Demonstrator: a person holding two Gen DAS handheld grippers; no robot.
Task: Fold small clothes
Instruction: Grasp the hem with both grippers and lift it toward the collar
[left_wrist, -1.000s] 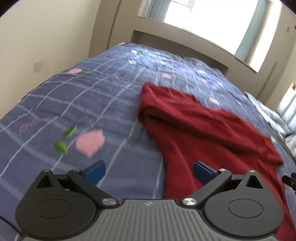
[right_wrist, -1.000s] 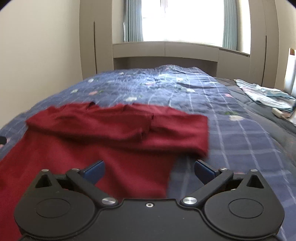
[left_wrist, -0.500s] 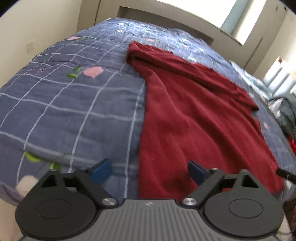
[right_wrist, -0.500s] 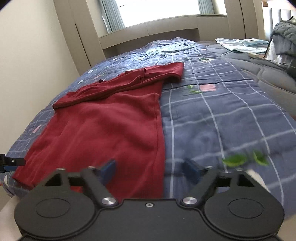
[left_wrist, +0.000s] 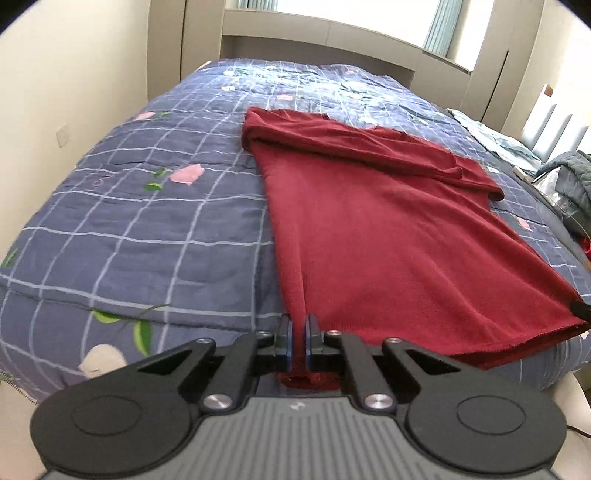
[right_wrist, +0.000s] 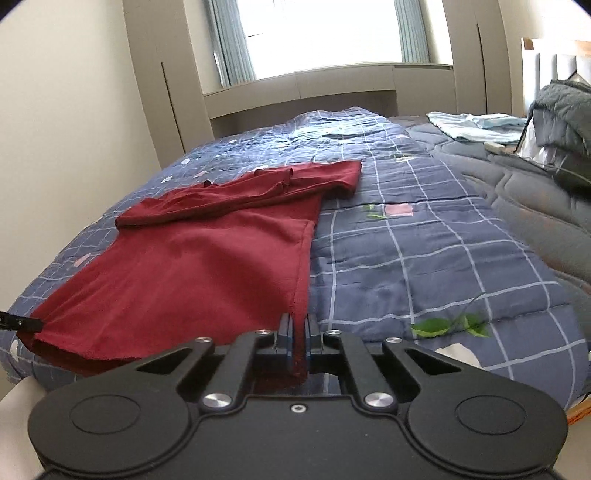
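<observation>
The corner of the red shirt (left_wrist: 388, 236) inside the left gripper (left_wrist: 297, 341) is hidden by its fingers. The right gripper (right_wrist: 297, 341) hides the other corner. Far right, a gray blanket (right_wrist: 565, 122), maybe a coat, is cut off.

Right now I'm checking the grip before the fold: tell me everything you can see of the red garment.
The red garment is a dark red, soft knit top lying mostly flat on the blue checked quilt, sleeves folded across its far end. Its near hem hangs over the bed's edge. The left gripper and right gripper each pinch a near hem corner.
</observation>
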